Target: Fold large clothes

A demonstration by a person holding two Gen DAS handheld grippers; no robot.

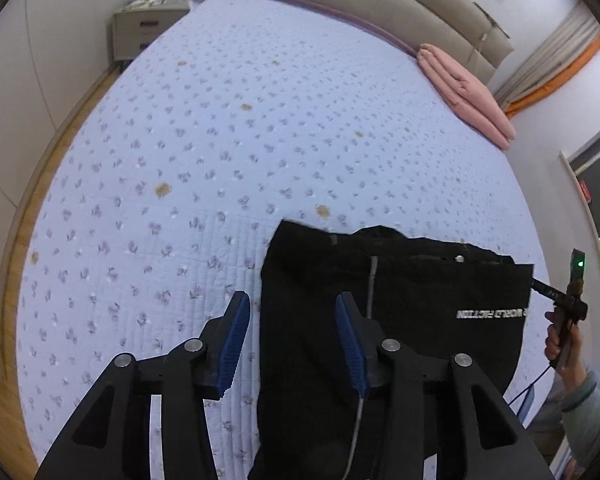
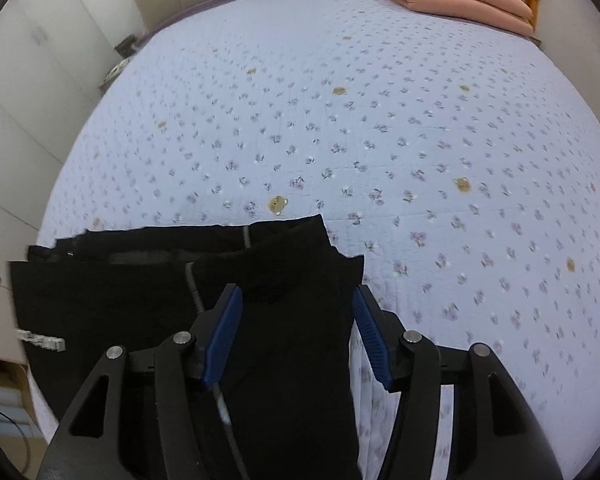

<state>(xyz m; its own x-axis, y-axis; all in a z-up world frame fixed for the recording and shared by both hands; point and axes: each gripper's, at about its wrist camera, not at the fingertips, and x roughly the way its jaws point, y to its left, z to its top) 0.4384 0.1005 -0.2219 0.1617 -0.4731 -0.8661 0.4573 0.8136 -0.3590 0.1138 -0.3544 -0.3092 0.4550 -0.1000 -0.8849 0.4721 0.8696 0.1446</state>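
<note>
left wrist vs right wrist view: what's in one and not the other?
Left wrist only: a bedside cabinet, the person's hand holding the right gripper, a grey sleeve. Right wrist only: white wardrobe doors. Both: black garment with white lettering lying on the floral bedspread, folded pink blanket near the headboard, each gripper's jaws open above the garment.

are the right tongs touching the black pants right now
Apart. In the right wrist view the right tongs stand open over the black pants, and bare gaps show between each blue pad and the folded cloth.
</note>
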